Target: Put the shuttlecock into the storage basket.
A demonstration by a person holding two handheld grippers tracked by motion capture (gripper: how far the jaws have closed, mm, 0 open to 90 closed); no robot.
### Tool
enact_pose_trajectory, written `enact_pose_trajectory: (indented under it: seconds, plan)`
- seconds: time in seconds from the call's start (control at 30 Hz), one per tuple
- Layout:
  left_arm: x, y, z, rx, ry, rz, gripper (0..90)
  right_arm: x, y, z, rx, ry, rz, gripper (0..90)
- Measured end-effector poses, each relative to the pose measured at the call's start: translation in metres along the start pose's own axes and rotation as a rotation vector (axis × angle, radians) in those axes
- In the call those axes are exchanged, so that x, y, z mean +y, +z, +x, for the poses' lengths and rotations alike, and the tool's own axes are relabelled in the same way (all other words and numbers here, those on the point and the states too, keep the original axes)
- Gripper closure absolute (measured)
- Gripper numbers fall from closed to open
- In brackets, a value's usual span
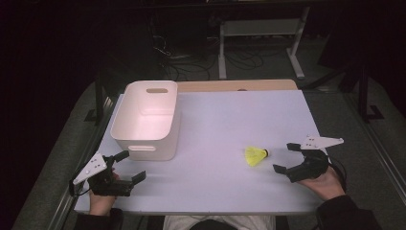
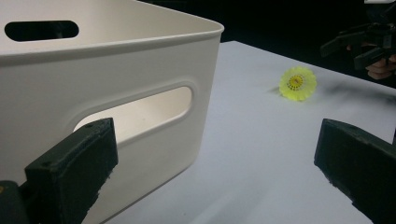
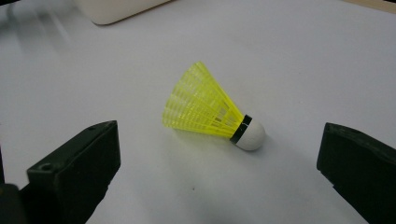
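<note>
A yellow shuttlecock [image 1: 256, 155] with a white cork tip lies on its side on the white table [image 1: 225, 120], right of centre. In the right gripper view the shuttlecock [image 3: 210, 109] rests just ahead of the wide-apart jaws. My right gripper [image 1: 285, 157] is open, a short way right of it, empty. An empty white bin [image 1: 146, 117] with handle slots stands at the left. My left gripper [image 1: 134, 165] is open just in front of the bin's near wall [image 2: 107, 107]. From there the shuttlecock [image 2: 298, 84] and the right gripper [image 2: 359, 44] show farther off.
A strip of wooden tabletop [image 1: 237, 85] runs along the far edge of the white surface. Beyond it stand a metal frame leg [image 1: 222, 52] and loose cables [image 1: 191, 62] on the dark floor. Open table surface lies between the bin and the shuttlecock.
</note>
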State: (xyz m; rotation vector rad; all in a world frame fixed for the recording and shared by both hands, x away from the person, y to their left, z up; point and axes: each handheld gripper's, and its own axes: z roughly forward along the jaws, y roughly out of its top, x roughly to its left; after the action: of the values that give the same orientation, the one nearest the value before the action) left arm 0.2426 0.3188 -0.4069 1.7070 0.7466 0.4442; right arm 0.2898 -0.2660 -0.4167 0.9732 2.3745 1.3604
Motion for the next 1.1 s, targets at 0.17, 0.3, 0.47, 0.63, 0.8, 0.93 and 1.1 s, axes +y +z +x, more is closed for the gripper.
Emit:
enact_pose_trajectory:
  seconds: [0.17, 0.3, 0.47, 0.63, 0.8, 0.93, 1.1]
  plan:
    - [0.0, 0.0, 0.0, 0.0, 0.0, 0.001, 0.0, 0.005, 0.002, 0.002, 0.009, -0.013, 0.006, 0.0]
    - [0.0, 0.0, 0.0, 0.001, 0.001, 0.004, 0.0, 0.007, 0.001, 0.001, 0.03, -0.012, 0.012, 2.4]
    - [0.0, 0.0, 0.0, 0.002, 0.003, 0.004, 0.0, 0.009, 0.001, 0.001, 0.05, -0.019, 0.026, 5.8]
    - [0.0, 0.0, 0.0, 0.003, 0.003, 0.004, 0.0, 0.012, 0.003, 0.002, 0.068, -0.035, 0.045, 9.4]
    - [0.0, 0.0, 0.0, 0.003, 0.004, 0.005, 0.0, 0.014, 0.005, 0.003, 0.084, -0.049, 0.061, 12.9]
    - [0.0, 0.0, 0.0, 0.004, 0.004, 0.005, 0.0, 0.015, 0.007, 0.005, 0.097, -0.059, 0.083, 14.6]
    - [0.0, 0.0, 0.0, 0.003, 0.004, 0.005, 0.0, 0.017, 0.009, 0.007, 0.131, -0.09, 0.11, 25.7]
